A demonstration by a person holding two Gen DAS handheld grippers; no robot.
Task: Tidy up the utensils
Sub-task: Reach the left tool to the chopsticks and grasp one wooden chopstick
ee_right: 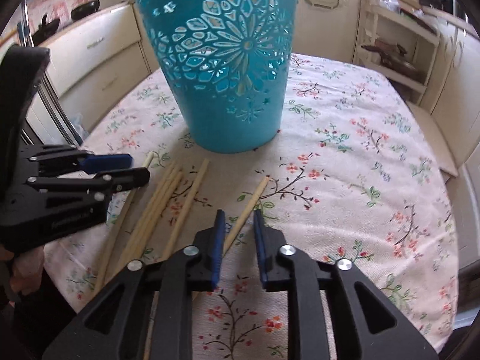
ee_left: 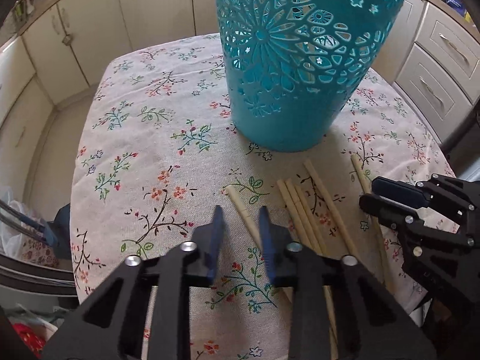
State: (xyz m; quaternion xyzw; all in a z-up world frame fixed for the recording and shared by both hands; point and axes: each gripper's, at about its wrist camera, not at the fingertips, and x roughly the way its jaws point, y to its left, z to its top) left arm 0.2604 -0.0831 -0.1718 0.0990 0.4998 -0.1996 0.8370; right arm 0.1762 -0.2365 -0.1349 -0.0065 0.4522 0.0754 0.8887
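Note:
A teal cut-out basket (ee_left: 300, 60) (ee_right: 228, 75) stands upright on the floral tablecloth (ee_left: 150, 126). Several pale wooden chopsticks (ee_left: 303, 210) (ee_right: 168, 198) lie loose in front of it. My left gripper (ee_left: 241, 225) (ee_right: 135, 168) hovers low over the leftmost chopstick (ee_left: 237, 201). Its jaws are narrow and the stick runs between them without the pads pressing it. My right gripper (ee_right: 239, 225) (ee_left: 372, 195) straddles the rightmost chopstick (ee_right: 255, 193) in the same way, with a small gap on each side.
Cream cabinets (ee_left: 75, 39) and drawers (ee_left: 444, 69) ring the table. An open shelf unit (ee_right: 396, 48) stands at the back right, and pans (ee_right: 87, 9) sit on the counter. A chair back (ee_right: 21, 69) is at the left. The table edge (ee_right: 447, 234) drops off on the right.

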